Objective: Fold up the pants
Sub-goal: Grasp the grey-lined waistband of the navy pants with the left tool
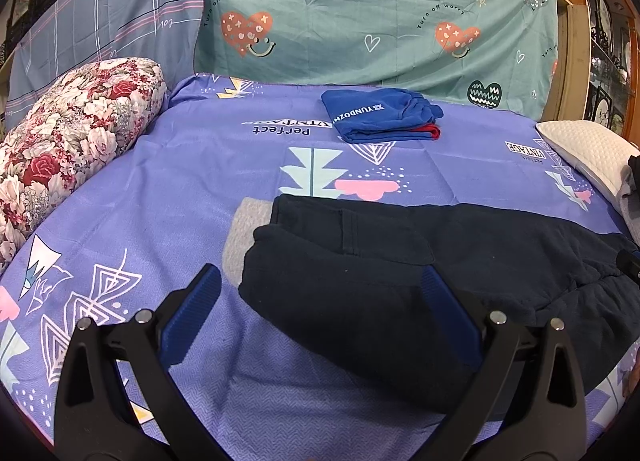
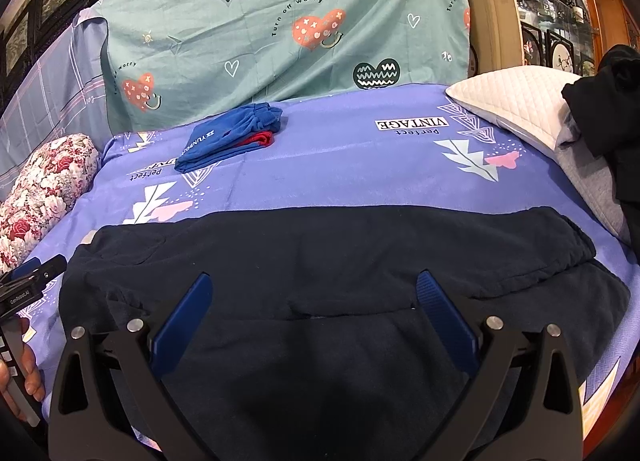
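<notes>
Left gripper [image 1: 320, 281]: it hangs low over the bed, its fingers [image 1: 191, 317] spread wide and holding nothing; one finger is over the bare sheet, the other over the left end of the pants.
Right gripper [image 2: 316, 289]: it hangs above the middle of the pants, fingers [image 2: 446, 319] wide apart, nothing between them.
Hand [image 2: 24, 365]: part of a hand shows at the left edge of the right wrist view, holding the handle of the other gripper.
Pants [image 2: 320, 261]: dark, lying flat across the near part of the bed, the elastic waist at the right, the left end folded over.
Bed sheet [image 1: 160, 189]: purple with prints; bare cloth lies left of the pants and behind them.
Blue clothes [image 1: 380, 115]: folded, near the far edge, well apart from the pants.
Flower cushion [image 1: 68, 141]: on the left edge of the bed.
White pillow [image 2: 516, 105]: on the right edge, with dark cloth beside it.
</notes>
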Demonstrator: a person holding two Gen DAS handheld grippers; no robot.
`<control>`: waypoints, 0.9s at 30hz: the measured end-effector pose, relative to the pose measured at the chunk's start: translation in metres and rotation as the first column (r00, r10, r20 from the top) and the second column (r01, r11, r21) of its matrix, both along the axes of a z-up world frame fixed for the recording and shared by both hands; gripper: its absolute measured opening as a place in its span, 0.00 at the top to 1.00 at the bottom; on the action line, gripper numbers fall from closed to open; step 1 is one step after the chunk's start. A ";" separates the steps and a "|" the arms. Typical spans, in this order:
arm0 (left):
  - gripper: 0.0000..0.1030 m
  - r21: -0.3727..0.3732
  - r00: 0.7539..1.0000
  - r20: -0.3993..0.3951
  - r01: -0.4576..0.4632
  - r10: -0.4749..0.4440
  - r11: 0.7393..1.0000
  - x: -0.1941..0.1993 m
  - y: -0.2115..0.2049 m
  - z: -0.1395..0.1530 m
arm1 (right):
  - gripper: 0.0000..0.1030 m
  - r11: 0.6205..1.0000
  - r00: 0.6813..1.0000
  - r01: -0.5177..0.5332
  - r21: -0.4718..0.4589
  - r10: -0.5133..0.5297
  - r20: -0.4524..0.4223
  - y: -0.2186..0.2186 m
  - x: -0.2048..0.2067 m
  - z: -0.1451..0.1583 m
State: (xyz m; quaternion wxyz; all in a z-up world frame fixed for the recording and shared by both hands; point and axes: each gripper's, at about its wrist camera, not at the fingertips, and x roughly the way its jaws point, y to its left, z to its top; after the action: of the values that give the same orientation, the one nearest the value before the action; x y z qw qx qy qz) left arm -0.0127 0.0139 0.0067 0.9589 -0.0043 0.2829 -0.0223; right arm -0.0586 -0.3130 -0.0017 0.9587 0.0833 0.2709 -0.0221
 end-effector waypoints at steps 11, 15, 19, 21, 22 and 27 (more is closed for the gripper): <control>0.02 -0.307 0.965 -0.251 -0.004 -0.077 0.952 0.070 0.103 0.001 | 0.01 1.000 1.000 -0.022 0.016 0.022 -0.017 -0.001 0.004 0.000; 0.02 -0.182 0.936 -0.335 0.043 -0.104 0.982 0.121 0.094 0.002 | 0.01 0.999 0.999 -0.033 0.023 0.033 -0.034 -0.001 0.008 -0.001; 0.02 -0.148 0.871 -0.465 0.101 -0.160 0.984 0.161 0.066 -0.025 | 0.01 0.998 0.999 -0.040 0.045 0.041 -0.026 -0.004 0.006 -0.001; 0.02 -0.119 0.849 -0.508 0.100 -0.147 0.988 0.176 0.057 -0.042 | 0.01 0.998 0.999 -0.044 0.048 0.045 -0.026 -0.004 0.006 -0.002; 0.02 -0.119 0.840 -0.523 0.094 -0.143 0.988 0.180 0.057 -0.048 | 0.01 0.998 0.999 -0.046 0.050 0.048 -0.024 -0.004 0.006 -0.001; 0.26 -0.075 0.854 -0.489 0.164 -0.180 0.984 0.174 0.043 -0.048 | 0.01 0.992 0.995 -0.084 0.091 0.089 -0.053 -0.012 0.002 0.004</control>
State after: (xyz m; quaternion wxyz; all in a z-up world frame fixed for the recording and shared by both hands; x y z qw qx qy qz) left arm 0.1618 0.0564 -0.0414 0.8487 0.0007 0.5172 -0.1102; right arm -0.0565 -0.3252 0.0025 0.9461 0.1133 0.3020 0.0293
